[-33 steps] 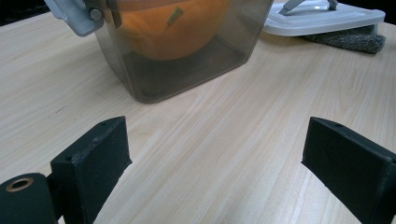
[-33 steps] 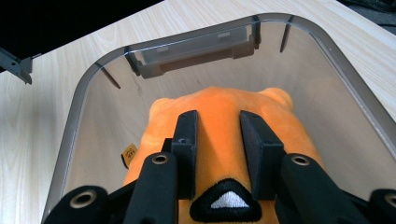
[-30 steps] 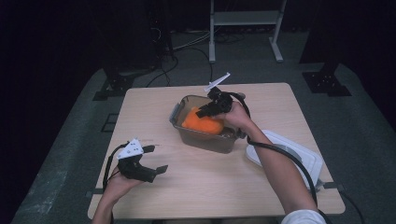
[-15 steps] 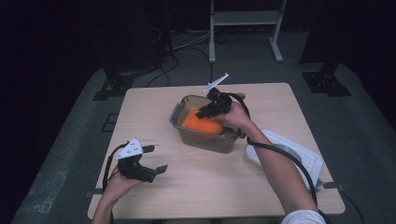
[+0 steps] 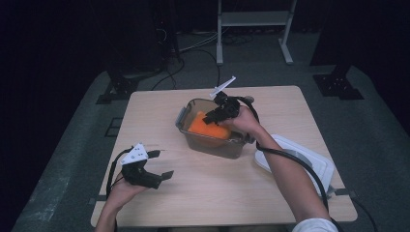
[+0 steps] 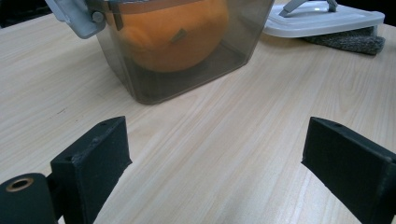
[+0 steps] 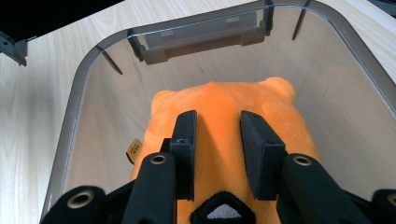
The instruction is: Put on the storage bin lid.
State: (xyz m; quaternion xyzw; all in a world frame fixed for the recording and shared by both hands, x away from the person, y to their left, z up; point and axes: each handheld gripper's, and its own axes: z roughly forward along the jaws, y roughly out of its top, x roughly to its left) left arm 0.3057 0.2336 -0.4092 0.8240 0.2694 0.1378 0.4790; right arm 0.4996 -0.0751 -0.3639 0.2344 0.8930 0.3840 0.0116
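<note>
So, going left to right with the container (image 5: 211, 129) as the landmark: the left gripper (image 5: 153, 164) sits well off to the container's left, nearer the person's edge of the wooden table (image 5: 290, 106). Its jaws are spread wide with nothing between them. In the left gripper view they point across bare wood toward the smoky plastic wall, so this hand is parked, not working.

Then the container itself, a clear tinted tub with a grey latch (image 6: 74, 16) on its end. Inside lies the orange plush toy (image 7: 224, 116), resting on the bottom.

The right gripper (image 7: 217, 140) is right over the tub, reaching down into it from the far-right side. In the right gripper view its two black jaws sit on either side of a fold of the orange fabric, narrowed in on it. Looks to me like they're pinching the toy, though how firm the grip is I can't say for sure.

The bit that matters: the toy lies directly under and ahead of the right fingers, its long axis running along the tub's length, roughly in line with the jaws. The right hand is clearly the nearer one, so any lift would be straight up past the rim.

Further right of the container, the white lid (image 5: 302, 162) lies flat on the table, just beside the person's right forearm.
</note>
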